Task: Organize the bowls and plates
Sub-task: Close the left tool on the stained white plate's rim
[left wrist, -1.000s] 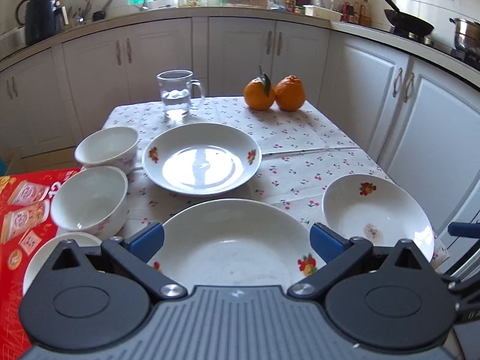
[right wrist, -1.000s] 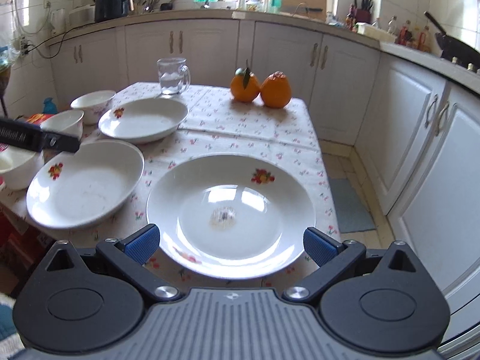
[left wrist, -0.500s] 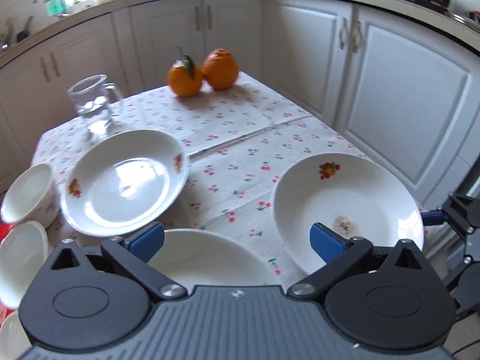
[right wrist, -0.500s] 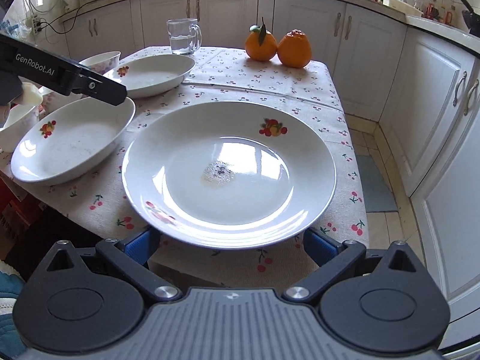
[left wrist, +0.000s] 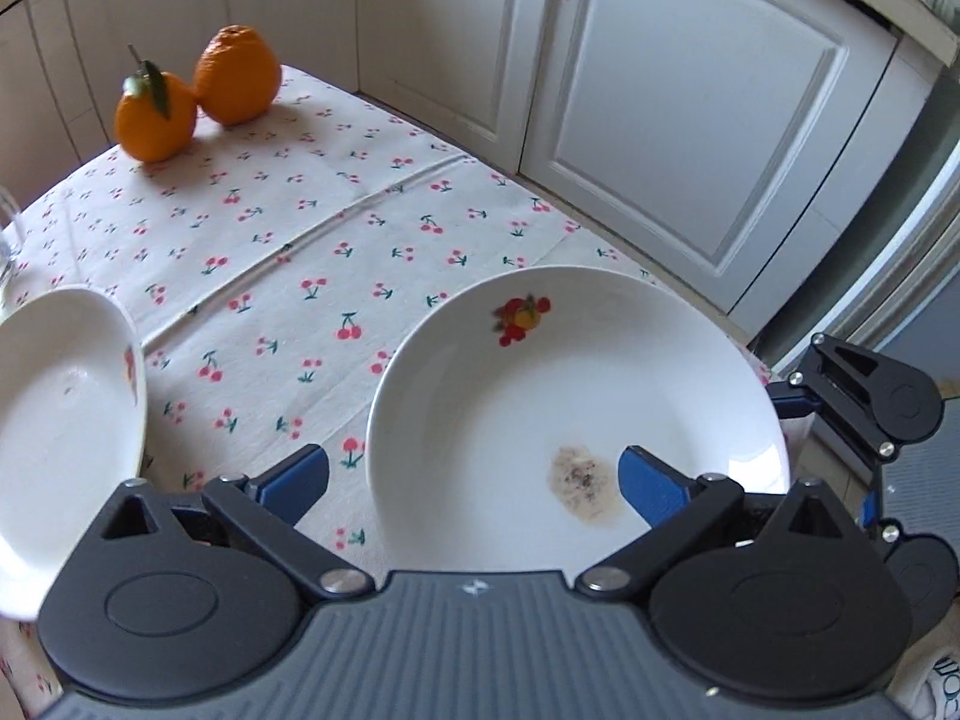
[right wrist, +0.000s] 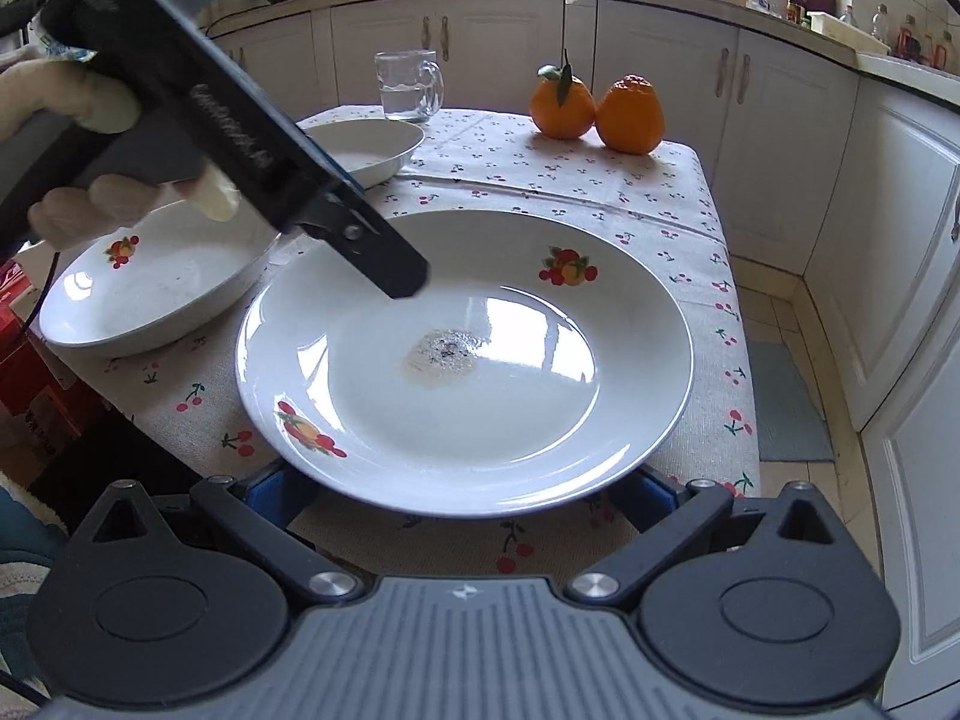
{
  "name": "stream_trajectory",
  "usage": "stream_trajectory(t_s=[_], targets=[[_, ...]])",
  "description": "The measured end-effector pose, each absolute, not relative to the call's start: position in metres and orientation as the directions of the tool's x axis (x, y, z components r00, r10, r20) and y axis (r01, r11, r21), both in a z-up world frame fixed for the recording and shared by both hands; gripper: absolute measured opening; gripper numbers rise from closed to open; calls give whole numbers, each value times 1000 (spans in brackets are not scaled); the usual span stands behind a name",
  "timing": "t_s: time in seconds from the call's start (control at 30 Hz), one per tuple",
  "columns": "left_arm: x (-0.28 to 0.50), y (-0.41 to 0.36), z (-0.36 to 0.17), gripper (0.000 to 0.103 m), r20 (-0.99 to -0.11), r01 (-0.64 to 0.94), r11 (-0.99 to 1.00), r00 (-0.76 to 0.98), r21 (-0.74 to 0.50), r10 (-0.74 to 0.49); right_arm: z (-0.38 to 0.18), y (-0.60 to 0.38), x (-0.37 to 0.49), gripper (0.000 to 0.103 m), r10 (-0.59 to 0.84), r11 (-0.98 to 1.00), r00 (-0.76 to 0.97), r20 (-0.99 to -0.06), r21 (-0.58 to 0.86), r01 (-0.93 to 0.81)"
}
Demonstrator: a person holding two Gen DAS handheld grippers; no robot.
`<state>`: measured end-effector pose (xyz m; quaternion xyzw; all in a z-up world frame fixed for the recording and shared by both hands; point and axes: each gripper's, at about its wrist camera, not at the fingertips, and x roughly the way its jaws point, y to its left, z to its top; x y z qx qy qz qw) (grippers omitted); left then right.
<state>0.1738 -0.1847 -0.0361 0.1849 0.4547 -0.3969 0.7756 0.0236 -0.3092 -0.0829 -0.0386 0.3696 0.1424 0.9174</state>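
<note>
The stained plate [right wrist: 465,360] is located at the near right corner of the table [right wrist: 600,180], beside a second plate [right wrist: 156,282]. The left gripper [left wrist: 474,474] is positioned over the stained plate's left rim; its jaws are closing, one pad inside the plate, no contact visible. The right gripper [right wrist: 462,495] is spread wide beneath the plate's near rim; nothing is clamped.
</note>
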Motion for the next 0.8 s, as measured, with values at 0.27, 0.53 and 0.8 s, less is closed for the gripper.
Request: stream_trajectory(t_s=[0.27,0.53,0.8], targets=[[190,-204,-45,86,-879,828,556,208,-75,-428,-83,-310,22,103,245,952,690,-682,34,-304],[198,-208,-52,78,-894,837,536,152,-110,-422,-81,-310,21,102,248,949,686,-684,32,-312],[204,-207,-51,78,-894,828,545,136,-135,-428,-79,-309,26,102,242,948,672,-700,23,-318]])
